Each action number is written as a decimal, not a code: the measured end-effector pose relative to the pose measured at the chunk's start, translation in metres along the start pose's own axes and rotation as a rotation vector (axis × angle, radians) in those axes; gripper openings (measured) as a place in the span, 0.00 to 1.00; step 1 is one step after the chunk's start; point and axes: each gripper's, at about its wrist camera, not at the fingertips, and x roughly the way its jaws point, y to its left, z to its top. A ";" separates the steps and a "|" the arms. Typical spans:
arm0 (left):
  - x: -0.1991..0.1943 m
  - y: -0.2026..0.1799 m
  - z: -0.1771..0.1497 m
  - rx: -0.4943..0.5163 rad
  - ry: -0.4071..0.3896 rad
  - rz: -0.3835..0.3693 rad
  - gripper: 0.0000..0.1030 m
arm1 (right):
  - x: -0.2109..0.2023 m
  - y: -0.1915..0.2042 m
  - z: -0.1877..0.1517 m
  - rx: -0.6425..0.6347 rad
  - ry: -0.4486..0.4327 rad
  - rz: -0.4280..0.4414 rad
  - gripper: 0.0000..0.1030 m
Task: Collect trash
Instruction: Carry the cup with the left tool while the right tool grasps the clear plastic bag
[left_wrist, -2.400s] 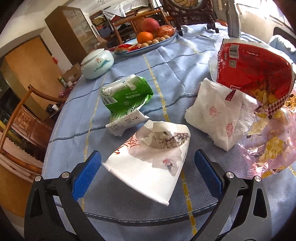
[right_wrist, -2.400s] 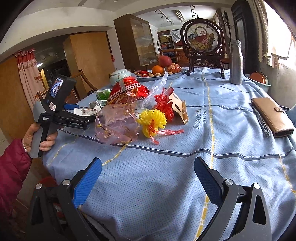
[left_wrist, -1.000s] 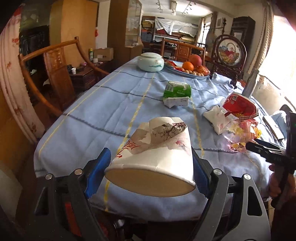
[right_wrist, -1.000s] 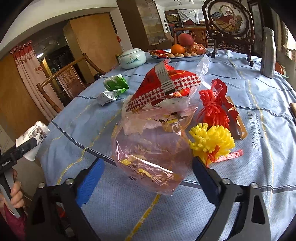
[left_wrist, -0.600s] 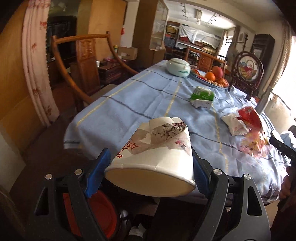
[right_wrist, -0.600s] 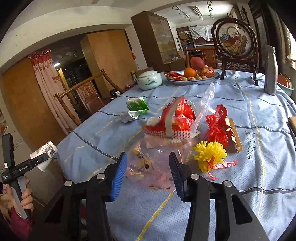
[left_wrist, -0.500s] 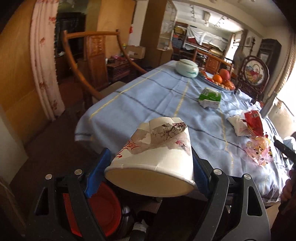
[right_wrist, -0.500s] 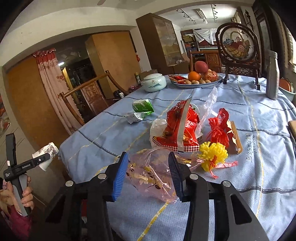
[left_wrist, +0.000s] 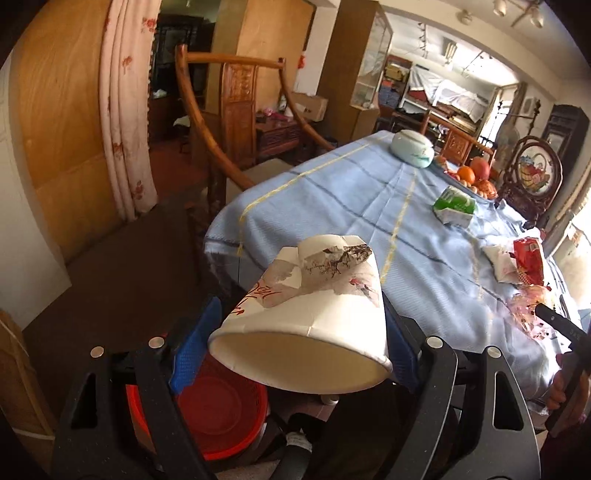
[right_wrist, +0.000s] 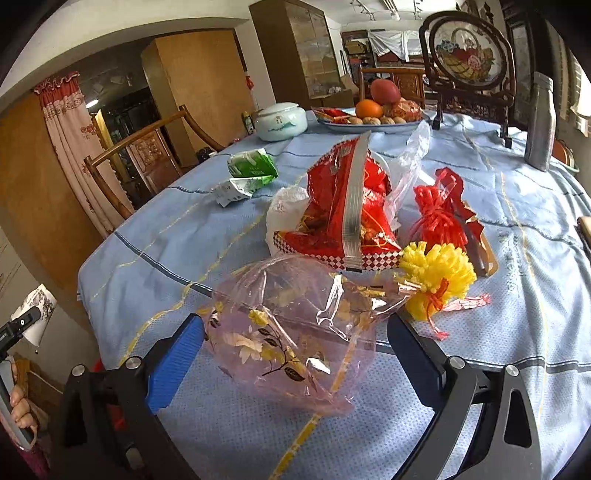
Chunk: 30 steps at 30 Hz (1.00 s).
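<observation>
My left gripper (left_wrist: 297, 332) is shut on a crumpled white paper cup (left_wrist: 314, 306), held on its side off the table's near edge, above a red bin (left_wrist: 218, 413) on the floor. In the right wrist view that cup (right_wrist: 37, 310) shows at the far left. My right gripper (right_wrist: 293, 350) is low over the blue tablecloth (right_wrist: 155, 258), its jaws opening. A crinkled pink flowered plastic wrapper (right_wrist: 295, 317) lies between them, and the pads do not press it. Behind it lie a red snack bag (right_wrist: 343, 221), a white napkin (right_wrist: 284, 210) and a green carton (right_wrist: 251, 166).
A yellow pompom (right_wrist: 436, 273) and a red ribbon bow (right_wrist: 439, 218) lie right of the wrapper. Farther back stand a fruit plate (right_wrist: 369, 123), a lidded ceramic jar (right_wrist: 280, 122), a metal bottle (right_wrist: 541, 122) and a framed screen (right_wrist: 465, 55). A wooden chair (left_wrist: 236, 110) stands by the table.
My left gripper carried the cup off the table's edge to above the red bin. My right gripper closed on the pink wrapper, pulled it away from the red bag, then opened.
</observation>
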 end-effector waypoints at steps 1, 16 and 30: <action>0.000 0.002 -0.002 -0.009 0.002 0.002 0.77 | -0.001 -0.003 0.000 0.016 -0.003 0.028 0.48; 0.001 0.039 -0.030 -0.097 0.068 0.139 0.78 | -0.081 0.023 0.002 -0.046 -0.183 0.220 0.35; 0.051 0.105 -0.069 -0.289 0.224 0.286 0.92 | -0.059 0.099 -0.010 -0.166 -0.069 0.311 0.35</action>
